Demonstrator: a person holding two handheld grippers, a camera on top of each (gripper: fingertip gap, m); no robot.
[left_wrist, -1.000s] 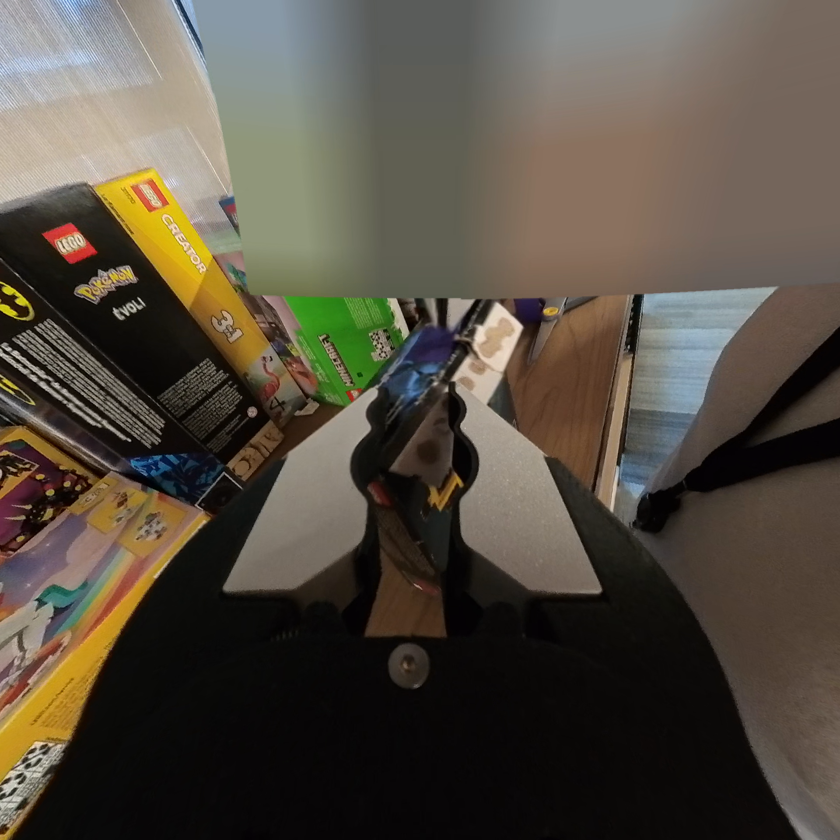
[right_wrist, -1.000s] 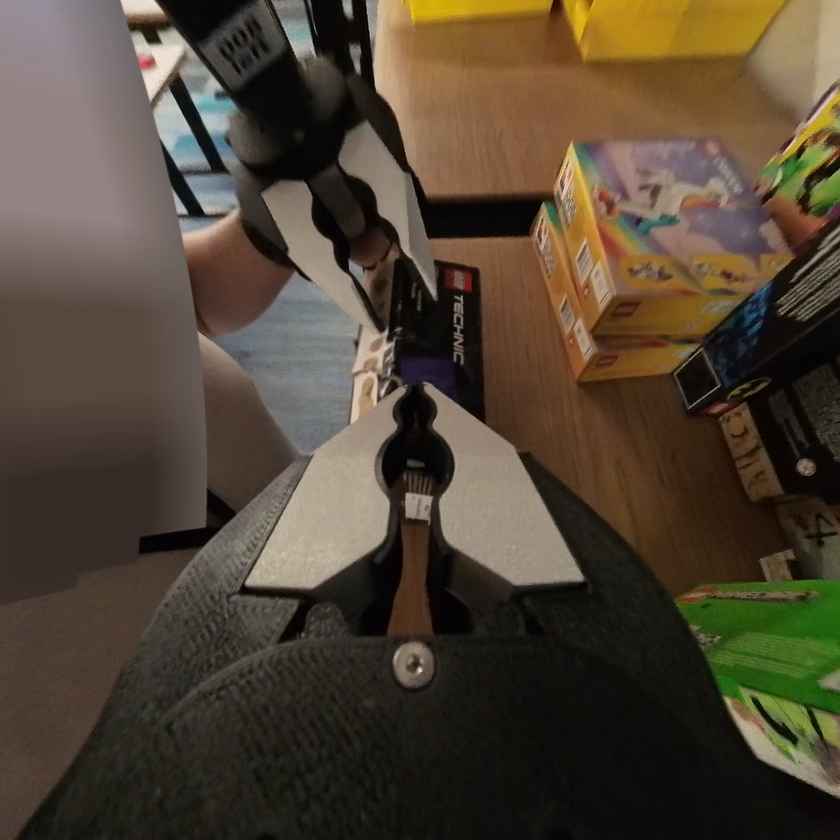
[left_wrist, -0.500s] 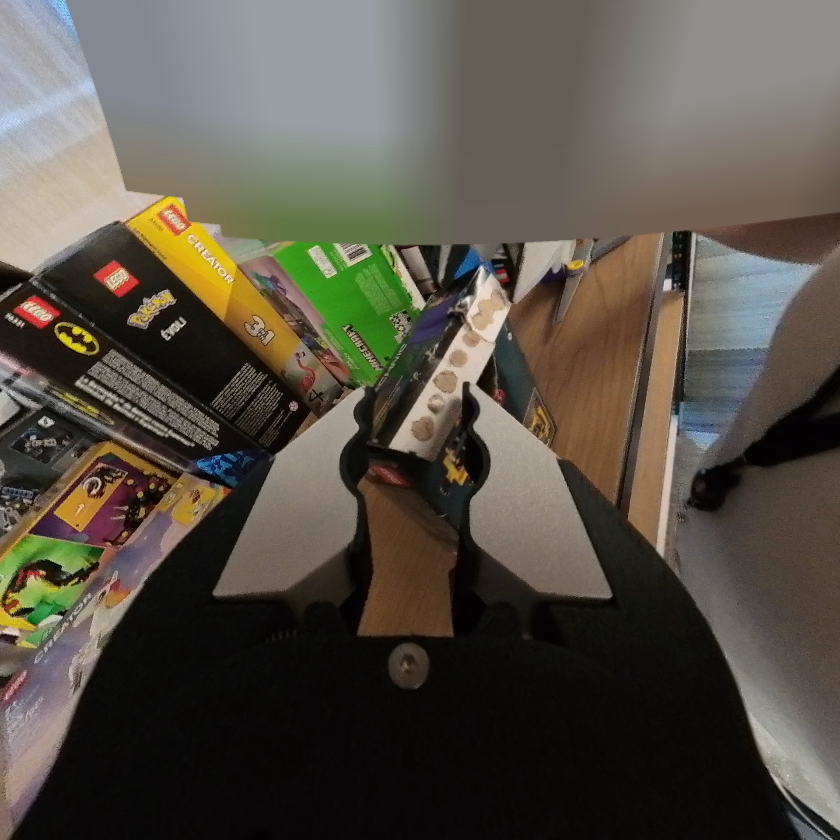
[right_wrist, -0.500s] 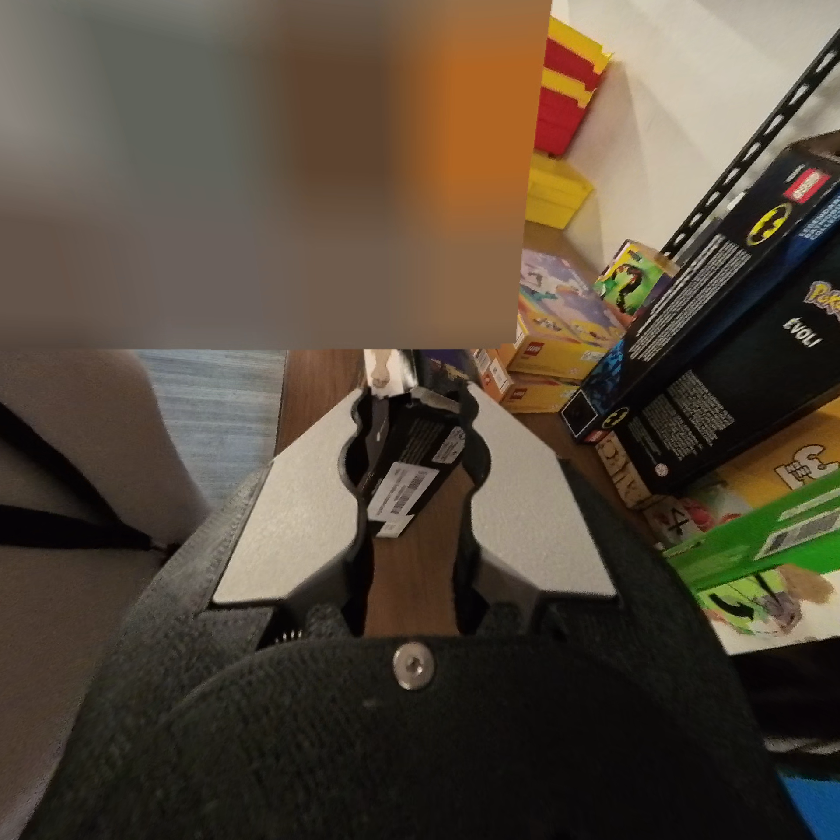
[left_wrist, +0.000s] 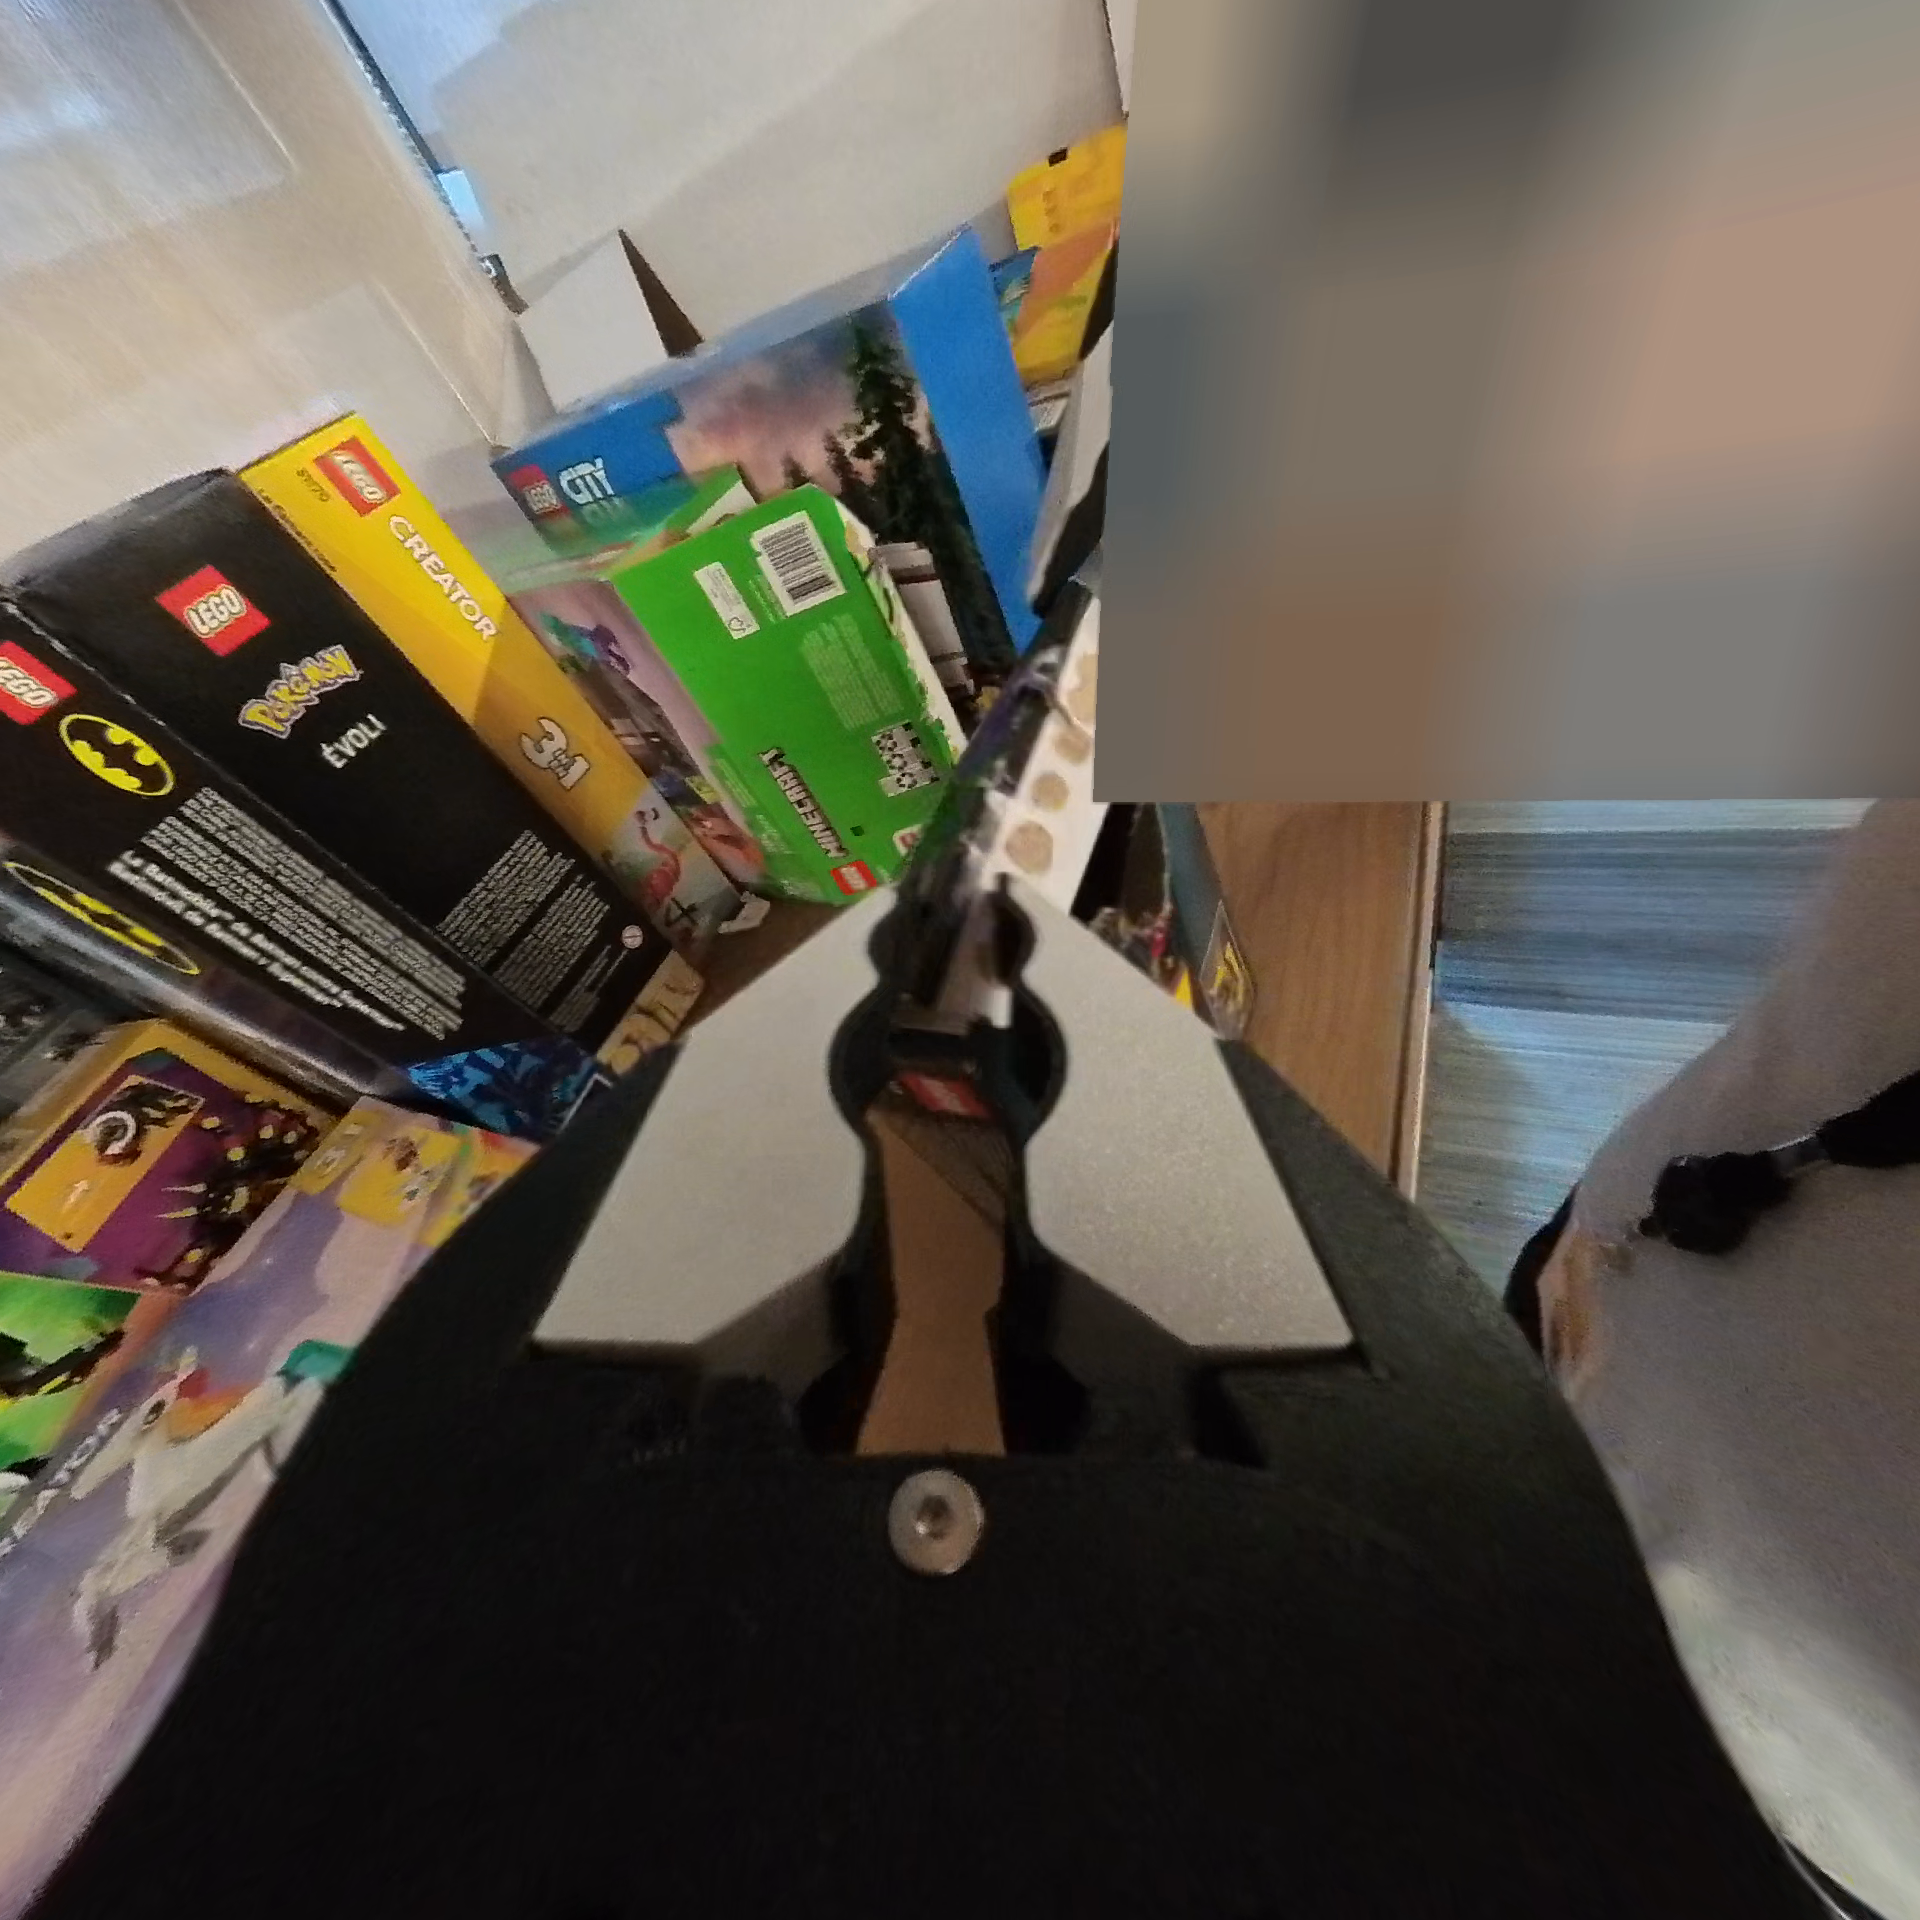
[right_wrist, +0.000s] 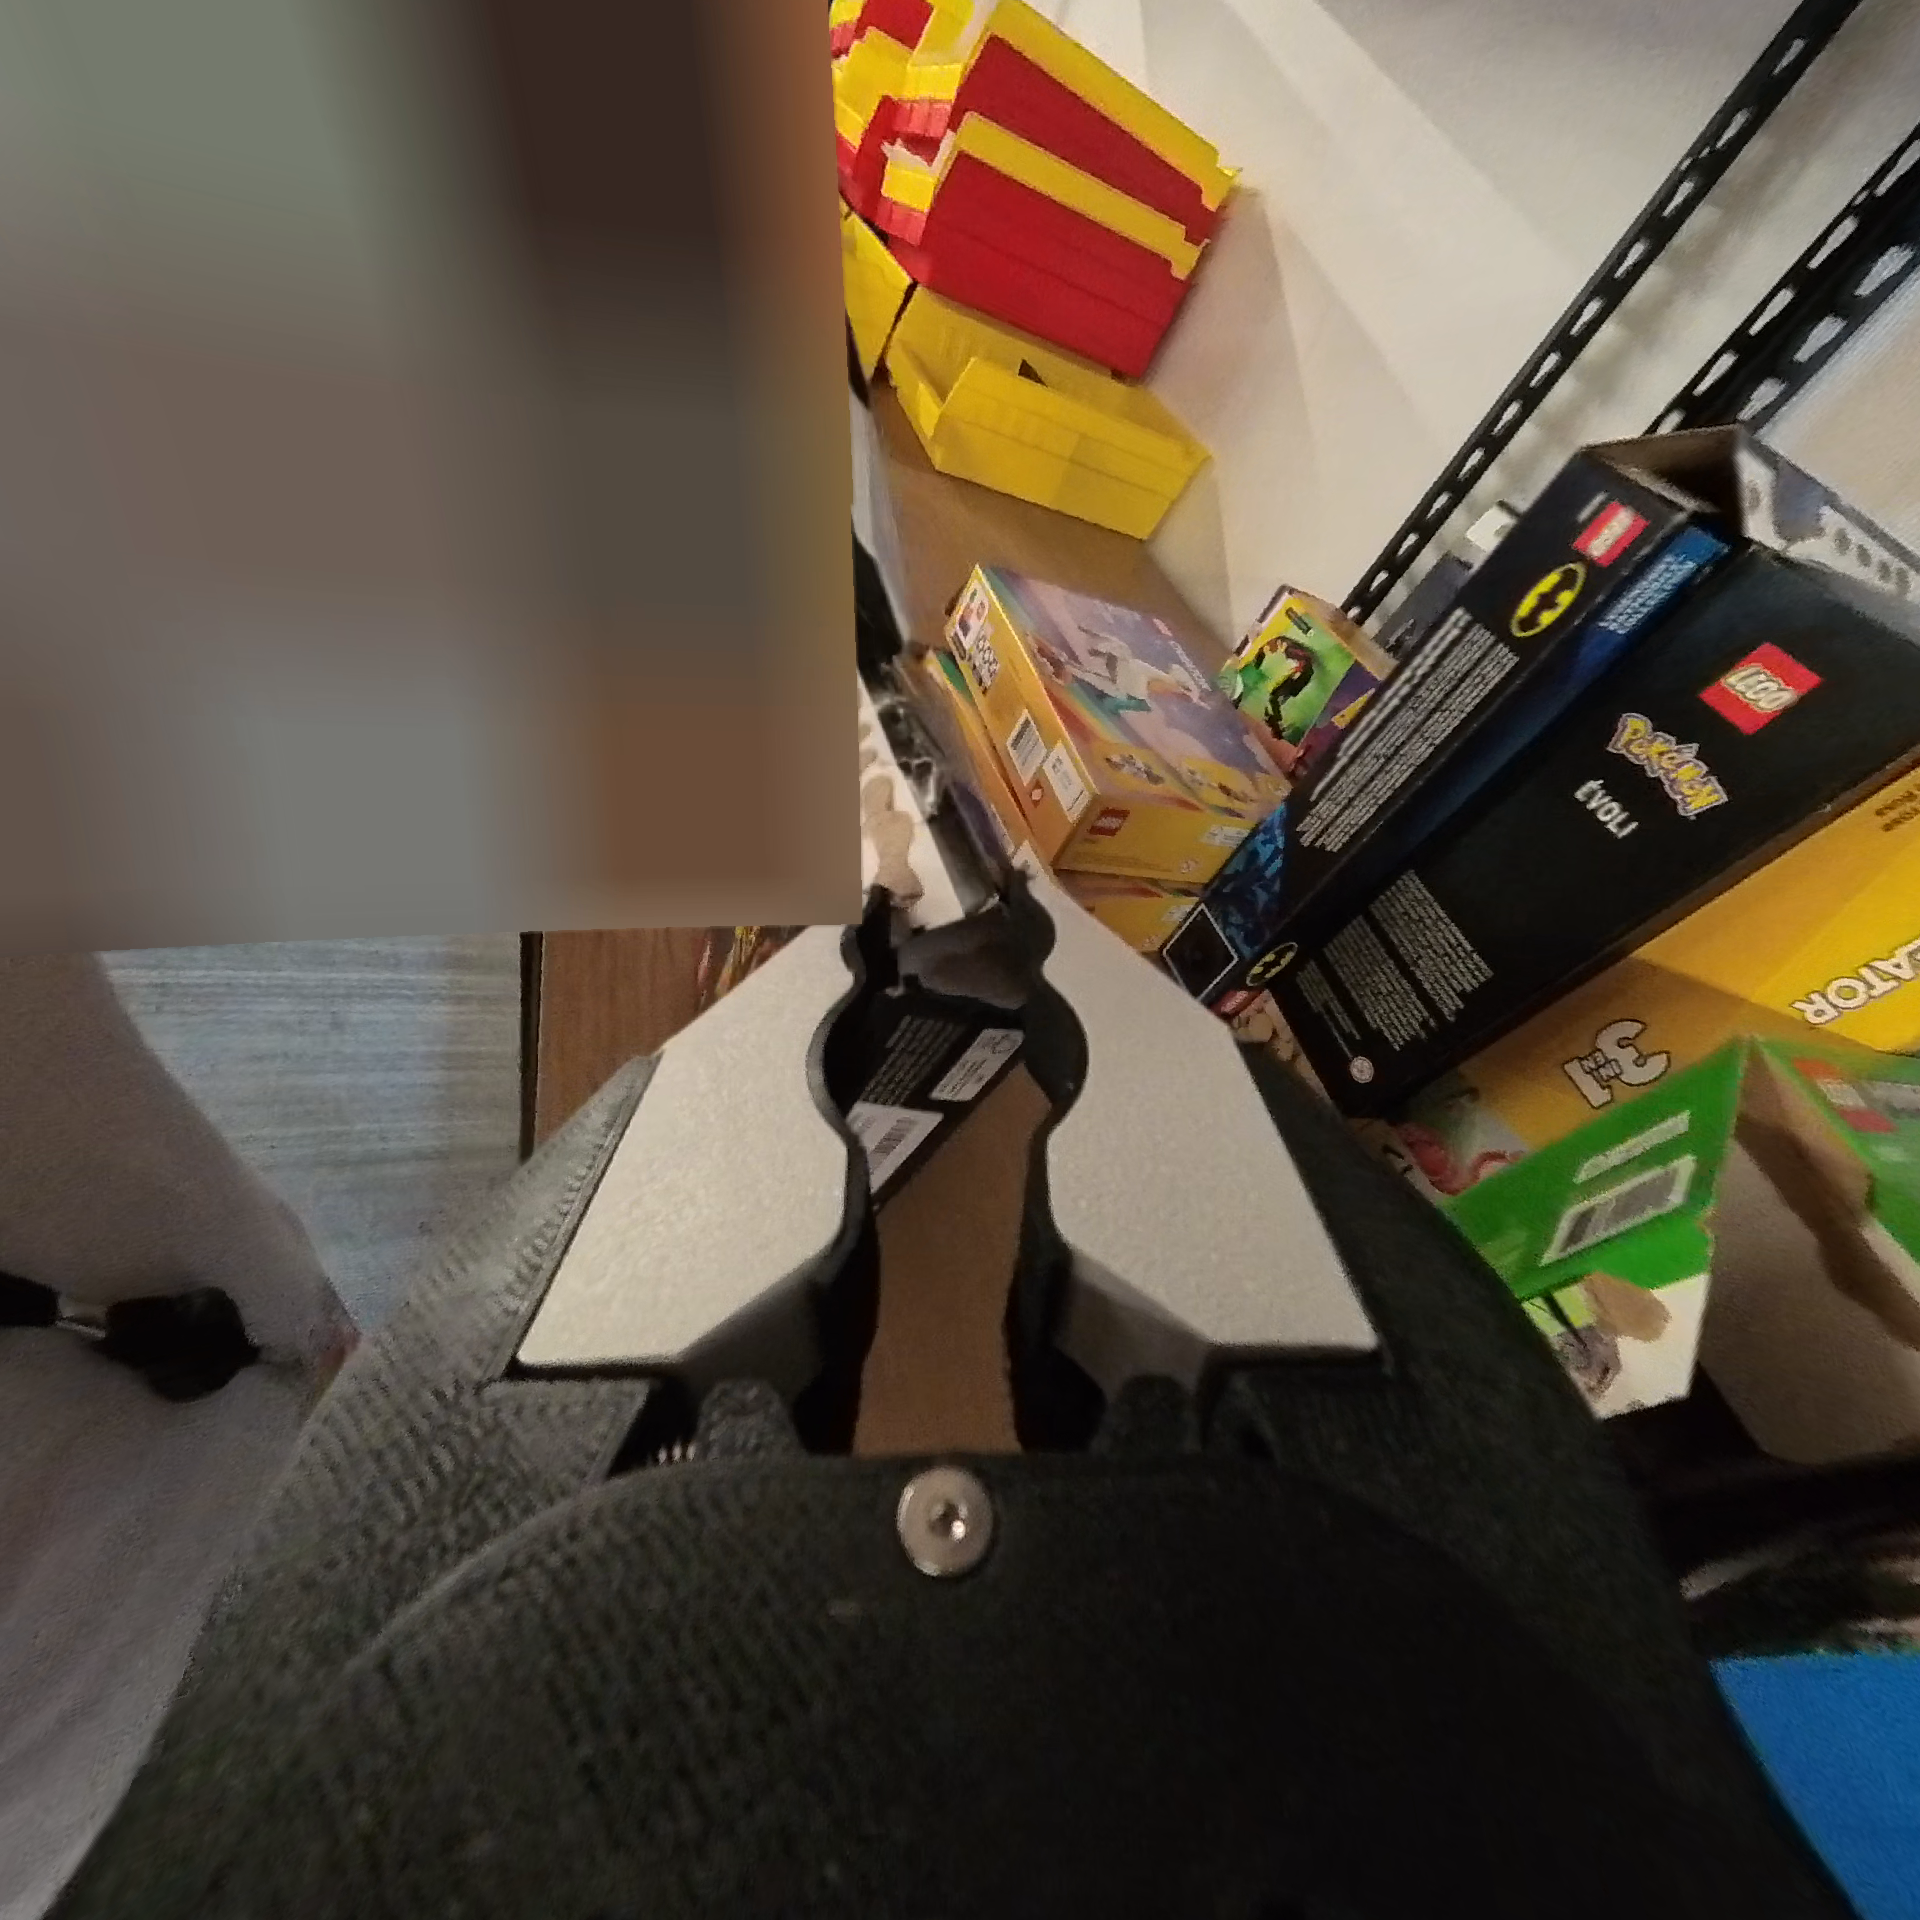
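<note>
A wooden tabletop (right_wrist: 977, 520) is crowded with leaning black boxes (right_wrist: 1558, 831), a green box (left_wrist: 800, 686) and yellow boxes (right_wrist: 1091, 748), which hem in the flat dark box (right_wrist: 935, 1070). This box, judged light, stiff and smooth-faced cardboard, is gripped at opposite ends by the right claw (right_wrist: 951, 935) and left claw (left_wrist: 951, 935), both narrowed onto it.

**Surfaces and finishes before you**

Your left gripper (left_wrist: 951, 935) has matt, grainy grey plastic jaws on a rough black printed body, pinned by a shiny metal screw (left_wrist: 934, 1536); your right gripper (right_wrist: 951, 940) looks the same, its shell finely ribbed; the slim box (left_wrist: 971, 831) is glossy printed card; the bench (left_wrist: 1314, 966) is smooth wood-grain; the yellow bins (right_wrist: 1060, 447) look like dull plastic; the shelf upright (right_wrist: 1621, 281) is black perforated metal.
</note>
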